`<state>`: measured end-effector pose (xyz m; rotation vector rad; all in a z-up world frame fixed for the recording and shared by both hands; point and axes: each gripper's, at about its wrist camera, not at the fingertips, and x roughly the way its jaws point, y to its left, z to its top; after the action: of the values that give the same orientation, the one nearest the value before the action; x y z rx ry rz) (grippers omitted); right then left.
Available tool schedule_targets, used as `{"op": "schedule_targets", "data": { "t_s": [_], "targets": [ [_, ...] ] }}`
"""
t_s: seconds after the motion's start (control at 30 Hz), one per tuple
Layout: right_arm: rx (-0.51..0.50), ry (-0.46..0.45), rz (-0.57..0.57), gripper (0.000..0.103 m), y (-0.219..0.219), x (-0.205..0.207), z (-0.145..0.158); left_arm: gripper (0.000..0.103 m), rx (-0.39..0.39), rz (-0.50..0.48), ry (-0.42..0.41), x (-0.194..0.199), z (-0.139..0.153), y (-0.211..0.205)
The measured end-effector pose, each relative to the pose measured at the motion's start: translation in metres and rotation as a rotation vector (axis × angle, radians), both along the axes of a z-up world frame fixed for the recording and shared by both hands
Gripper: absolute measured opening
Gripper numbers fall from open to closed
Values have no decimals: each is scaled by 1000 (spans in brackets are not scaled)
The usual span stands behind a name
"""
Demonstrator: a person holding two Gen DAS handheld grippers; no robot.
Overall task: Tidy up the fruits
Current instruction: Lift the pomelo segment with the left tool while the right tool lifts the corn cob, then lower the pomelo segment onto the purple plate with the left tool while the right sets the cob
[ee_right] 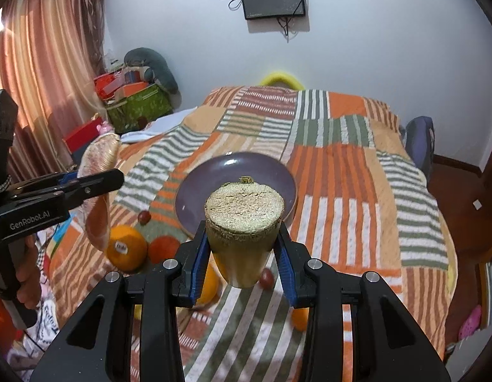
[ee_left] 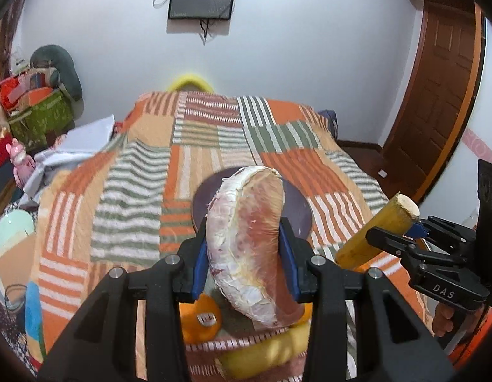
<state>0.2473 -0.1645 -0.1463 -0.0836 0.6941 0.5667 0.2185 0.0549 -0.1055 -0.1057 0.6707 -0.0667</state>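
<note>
Left wrist: oranges point(ee_left: 201, 320), plate point(ee_left: 297, 213), patchwork bedspread point(ee_left: 134, 191)

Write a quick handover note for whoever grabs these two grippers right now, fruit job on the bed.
Left gripper: shut on a pomelo wedge, held in the air.
Right gripper: shut on a cut yellow stalk piece, also held in the air.
Purple plate: on the striped bedspread, nothing visible in it.
Left to do: oranges and small red fruits lie loose on the bedspread.
</note>
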Motion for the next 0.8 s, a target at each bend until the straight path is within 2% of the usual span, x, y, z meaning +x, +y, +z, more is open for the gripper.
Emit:
{"op": "schedule_targets", "data": {
  "t_s": [0.17,0.37,0.8],
  "targets": [
    [-8,-28,-14,36,1,14,7,39,27,9,-51,14,13,1],
    [-15,-45,-20,36,8,28,10,39,46,0,-68,32,15,-1],
    [-57,5,19,36,37,62,-8,39,81,-32,16,81,-19,-1]
  ]
}}
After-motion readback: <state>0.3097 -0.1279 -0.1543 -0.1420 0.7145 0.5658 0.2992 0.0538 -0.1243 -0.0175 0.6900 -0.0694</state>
